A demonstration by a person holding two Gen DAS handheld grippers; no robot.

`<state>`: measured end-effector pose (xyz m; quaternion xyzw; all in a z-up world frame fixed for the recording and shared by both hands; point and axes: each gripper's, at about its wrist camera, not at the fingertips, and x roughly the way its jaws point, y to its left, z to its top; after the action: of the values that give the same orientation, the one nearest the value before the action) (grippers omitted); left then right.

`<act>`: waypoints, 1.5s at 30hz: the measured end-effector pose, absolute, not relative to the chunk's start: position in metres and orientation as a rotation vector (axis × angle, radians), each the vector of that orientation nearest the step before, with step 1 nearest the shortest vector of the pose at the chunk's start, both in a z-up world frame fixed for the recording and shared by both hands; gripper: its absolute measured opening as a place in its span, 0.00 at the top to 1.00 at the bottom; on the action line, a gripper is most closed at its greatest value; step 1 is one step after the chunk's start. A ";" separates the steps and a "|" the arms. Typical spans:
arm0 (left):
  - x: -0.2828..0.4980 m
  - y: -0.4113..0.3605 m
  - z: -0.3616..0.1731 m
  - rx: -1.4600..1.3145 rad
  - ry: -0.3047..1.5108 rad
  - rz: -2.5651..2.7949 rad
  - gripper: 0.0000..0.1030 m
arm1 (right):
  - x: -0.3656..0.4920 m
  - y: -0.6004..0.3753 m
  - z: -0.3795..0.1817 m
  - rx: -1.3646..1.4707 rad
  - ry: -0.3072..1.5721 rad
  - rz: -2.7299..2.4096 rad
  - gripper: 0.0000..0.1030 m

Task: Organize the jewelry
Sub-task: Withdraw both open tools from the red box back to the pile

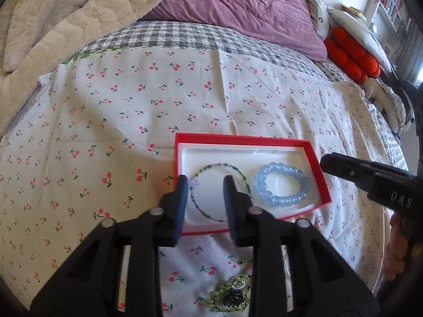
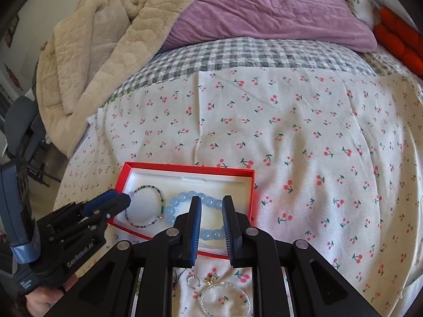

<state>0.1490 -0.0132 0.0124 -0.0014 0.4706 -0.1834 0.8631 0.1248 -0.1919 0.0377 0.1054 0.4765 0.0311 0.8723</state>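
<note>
A red box with a white lining [image 1: 182,142] [image 2: 124,170] lies on the cherry-print cloth. In it are a thin dark beaded bracelet [image 1: 238,171] [image 2: 158,192] and a chunky light-blue bead bracelet [image 1: 281,200] [image 2: 175,202]. My left gripper [image 1: 206,203] [image 2: 120,198] is open and empty, over the box's left part above the thin bracelet. My right gripper [image 2: 211,227] [image 1: 327,162] is open and empty, over the blue bracelet. A green and black beaded piece [image 1: 232,293] lies near the front edge. A clear bead bracelet [image 2: 224,297], a small silver ring [image 2: 191,281] and a gold charm [image 2: 210,278] lie below the right gripper.
A purple pillow [image 1: 246,2] [image 2: 264,5], a beige fleece blanket [image 1: 53,21] [image 2: 92,52] and a grey checked quilt [image 1: 185,37] lie behind the cloth. Red cushions [image 1: 351,58] sit at the far right. The cherry cloth [image 2: 317,145] stretches right of the box.
</note>
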 end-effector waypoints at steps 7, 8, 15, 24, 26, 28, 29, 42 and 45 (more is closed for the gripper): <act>0.128 -0.020 0.028 0.091 0.937 -0.382 0.27 | 0.103 -0.200 0.053 0.197 0.951 0.058 0.31; 0.127 -0.019 0.028 0.091 0.943 -0.378 0.24 | 0.101 -0.200 0.055 0.187 0.952 0.058 0.31; 0.110 -0.002 0.004 0.169 1.069 -0.275 0.14 | 0.067 -0.208 0.060 0.135 0.965 0.052 0.29; 0.071 0.018 -0.005 0.203 1.104 -0.301 0.14 | 0.027 -0.205 0.041 -0.005 1.015 0.030 0.23; 0.065 0.021 -0.007 0.188 1.118 -0.321 0.14 | 0.021 -0.202 0.034 -0.031 1.039 0.034 0.23; 0.061 0.023 -0.010 0.174 1.128 -0.341 0.14 | 0.017 -0.199 0.029 -0.044 1.057 0.037 0.23; 0.059 0.023 -0.011 0.170 1.130 -0.348 0.14 | 0.016 -0.198 0.026 -0.046 1.067 0.040 0.23; 0.053 0.028 -0.021 0.161 1.144 -0.416 0.14 | 0.010 -0.202 -0.005 -0.051 1.167 0.028 0.23; 0.058 0.028 -0.021 0.152 1.136 -0.421 0.16 | 0.012 -0.205 -0.010 -0.044 1.184 0.025 0.23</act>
<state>0.0579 0.0278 -0.0210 0.0715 0.5333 -0.1975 0.8195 0.0118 -0.2046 -0.0100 -0.0206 0.5579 0.0119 0.8295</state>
